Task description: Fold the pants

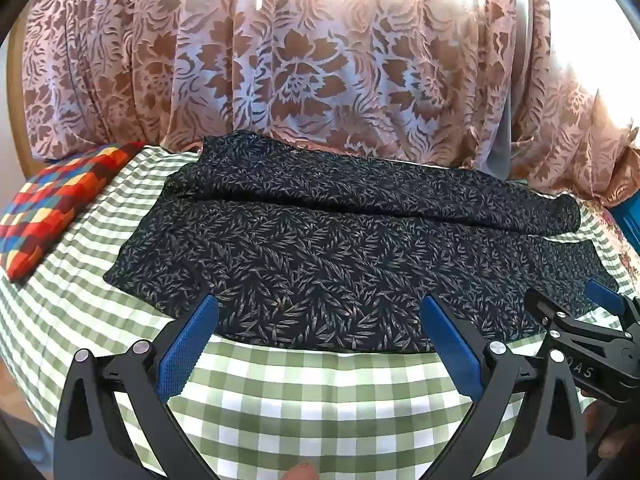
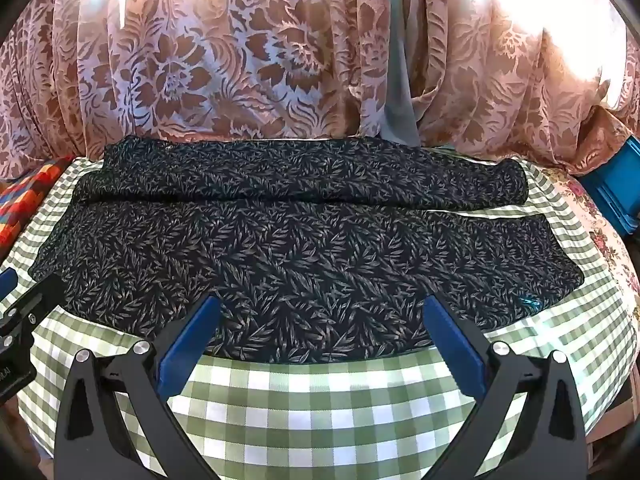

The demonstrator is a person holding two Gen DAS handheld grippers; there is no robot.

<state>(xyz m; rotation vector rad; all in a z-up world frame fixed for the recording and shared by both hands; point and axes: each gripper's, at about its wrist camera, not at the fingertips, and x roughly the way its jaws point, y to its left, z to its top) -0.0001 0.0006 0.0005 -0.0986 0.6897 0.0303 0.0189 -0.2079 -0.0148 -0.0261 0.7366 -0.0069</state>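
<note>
1. The pants (image 1: 320, 264) are soft matt cloth, dark navy with a fine pale leaf print.
2. The checked tablecloth (image 1: 300, 392) is woven green-and-white cloth with a slight sheen.
3. The curtain (image 1: 304, 64) is thin pink fabric with a raised brown floral pattern.
4. The left claw (image 1: 320, 320) has matt black plastic arms, shiny metal rivets and rough-textured blue pads (image 1: 188, 344).
5. The cushion (image 1: 52, 208) is multicoloured checked cloth.
</note>
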